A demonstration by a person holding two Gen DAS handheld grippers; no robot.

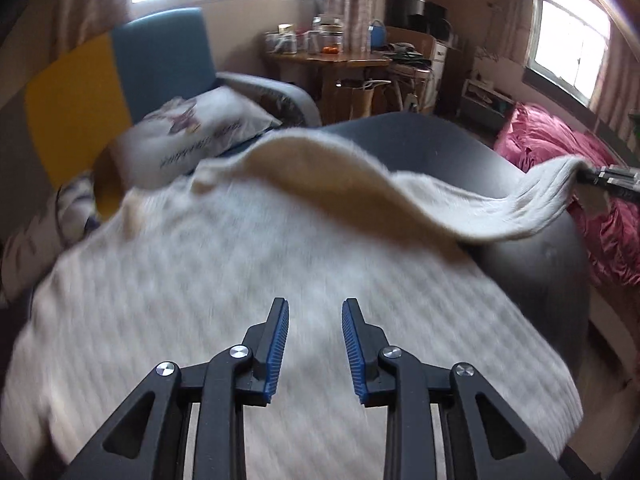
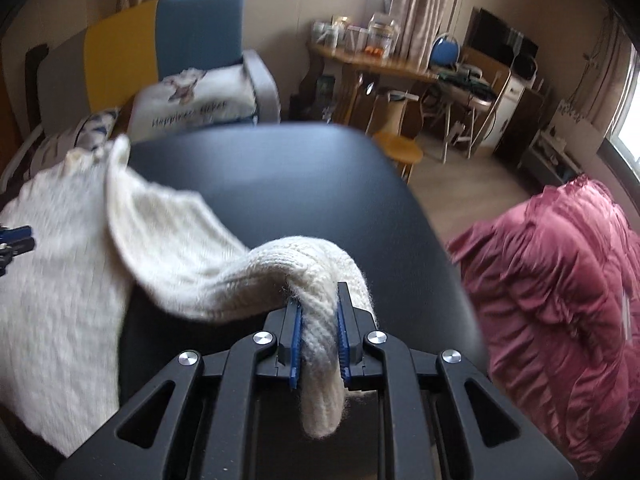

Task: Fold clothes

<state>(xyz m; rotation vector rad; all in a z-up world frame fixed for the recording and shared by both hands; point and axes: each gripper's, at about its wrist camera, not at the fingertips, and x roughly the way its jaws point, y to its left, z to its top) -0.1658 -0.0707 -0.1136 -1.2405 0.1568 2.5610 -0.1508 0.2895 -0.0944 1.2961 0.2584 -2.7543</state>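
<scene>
Sweater [image 1: 240, 280] covers the table [image 2: 280, 184]; right gripper [image 2: 319, 300] pinches its sleeve [image 2: 256, 272], left gripper [image 1: 315, 312] gapes above; pillow [image 2: 196, 104] behind, pink quilt [image 2: 560, 280] beside.

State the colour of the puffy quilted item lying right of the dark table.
Pink quilted bedding, clearest in the right wrist view.

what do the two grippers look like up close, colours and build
Both match: the left gripper and right gripper are matte black plastic linkages with triangular cut-outs and round silver pivot bolts. Each finger carries a ribbed blue pad on its inner face. No cables, markings, hands or sleeves show.
</scene>
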